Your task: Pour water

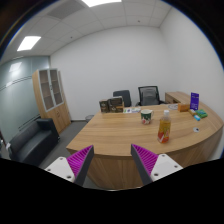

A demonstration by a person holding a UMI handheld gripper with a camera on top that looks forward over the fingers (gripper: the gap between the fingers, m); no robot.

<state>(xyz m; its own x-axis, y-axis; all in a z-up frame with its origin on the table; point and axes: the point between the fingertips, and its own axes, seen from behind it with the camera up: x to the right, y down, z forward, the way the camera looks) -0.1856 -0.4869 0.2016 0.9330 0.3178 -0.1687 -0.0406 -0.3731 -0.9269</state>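
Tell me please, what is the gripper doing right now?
Gripper: open, holding nothing; the bottle and cup stand on the desk well beyond its fingers.

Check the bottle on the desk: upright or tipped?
Upright. The bottle stands on the desk near a cup, well beyond the gripper, whose fingers are open and empty.

A: Your pads (82, 158) read purple, striped, over a tan wooden desk (120, 130).
B: Far side, your bottle (165, 128) shows orange; cup (147, 117) green-banded; sofa (35, 142) black.
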